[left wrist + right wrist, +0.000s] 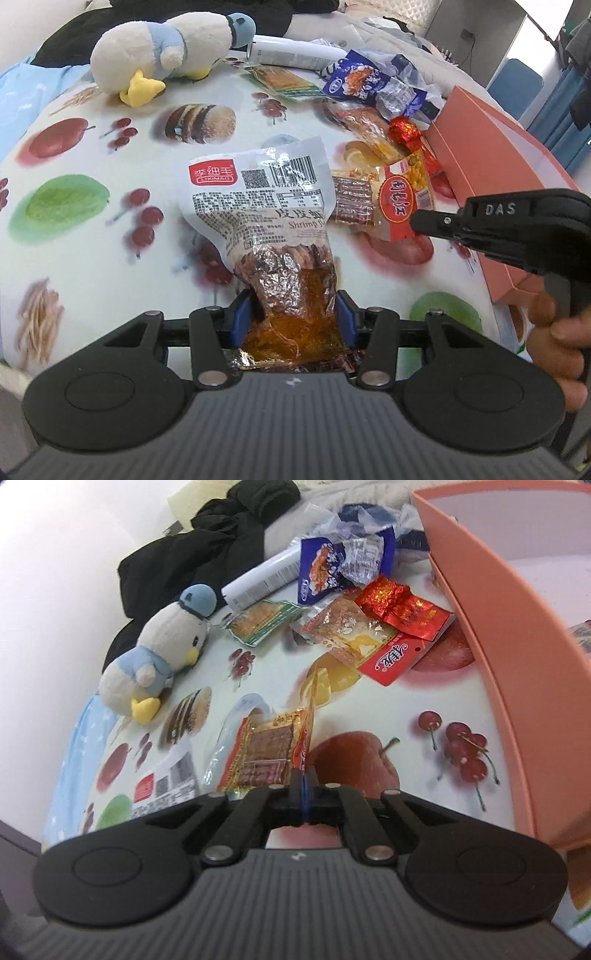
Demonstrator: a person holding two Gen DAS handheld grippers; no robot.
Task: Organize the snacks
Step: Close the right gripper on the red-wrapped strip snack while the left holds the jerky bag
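My left gripper [295,321] is shut on the lower end of a silver shrimp snack packet [258,206], whose printed top stands up over the fruit-print tablecloth [92,155]. To its right, my right gripper [417,218] pinches a corner of a red-labelled yellow packet [402,192]. In the right wrist view that gripper [303,782] is shut on this packet [312,716], seen edge-on. A brown-strip packet [266,757] lies right beside it. The open pink box [498,627] stands at the right.
A pile of snacks lies at the far side: a blue packet [325,572], red foil [399,605], a clear orange packet [347,631], a green-edged packet [262,622]. A plush penguin [162,653], white tube [262,579] and black garment [207,546] lie nearby. A hand [561,350] grips the right tool.
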